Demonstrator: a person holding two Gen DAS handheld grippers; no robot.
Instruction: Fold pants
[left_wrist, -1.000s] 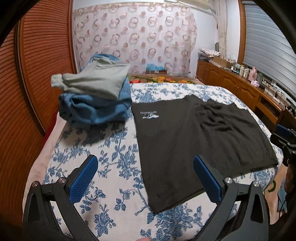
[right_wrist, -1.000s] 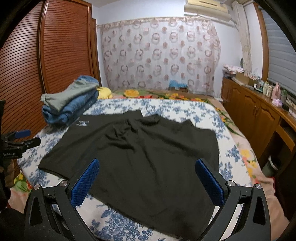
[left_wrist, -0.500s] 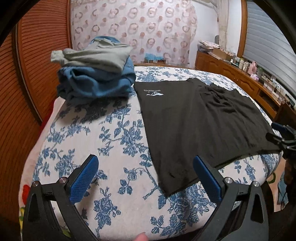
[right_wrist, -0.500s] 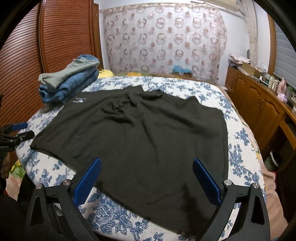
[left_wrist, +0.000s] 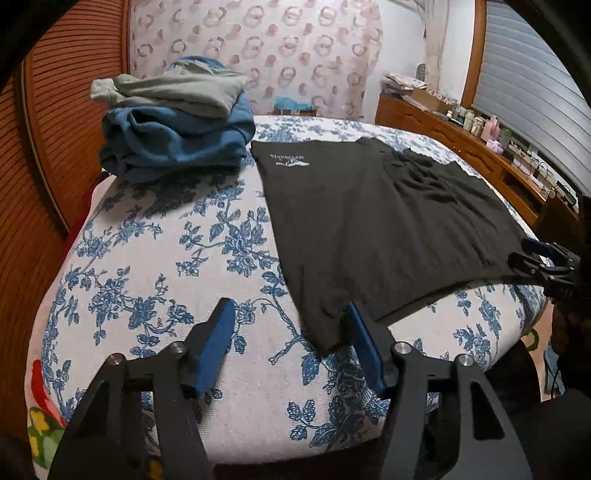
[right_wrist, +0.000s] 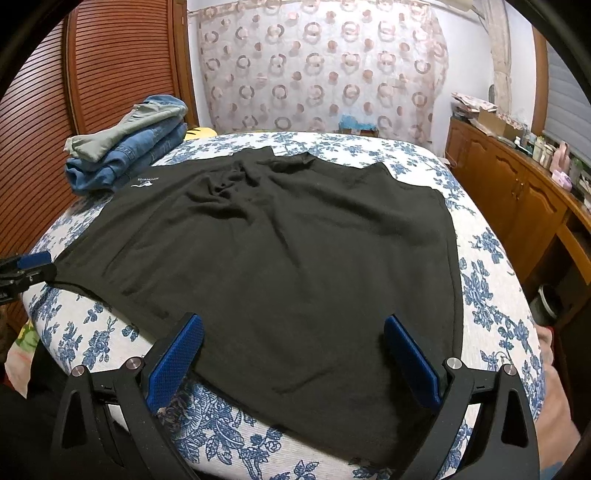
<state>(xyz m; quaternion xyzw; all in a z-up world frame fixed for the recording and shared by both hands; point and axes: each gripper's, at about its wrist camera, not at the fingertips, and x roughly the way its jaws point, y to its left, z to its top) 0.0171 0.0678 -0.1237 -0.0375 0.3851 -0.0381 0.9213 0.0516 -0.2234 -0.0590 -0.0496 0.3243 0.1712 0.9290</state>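
The black pants (right_wrist: 280, 258) lie spread flat on the blue-floral bedspread (left_wrist: 147, 295), waistband edge toward the person, printed logo at the far left beside a stack of folded clothes (left_wrist: 173, 125). The left gripper (left_wrist: 290, 343) is over the near left corner, its jaws closing with that corner between them, pads not yet pressing. The right gripper (right_wrist: 291, 354) hovers above the near hem, fingers spread wide, nothing grasped. This looks like soft, light knit: limp, sure to sag and wrinkle, not slippery. Best taken at the two near corners through both layers, then lifted together.
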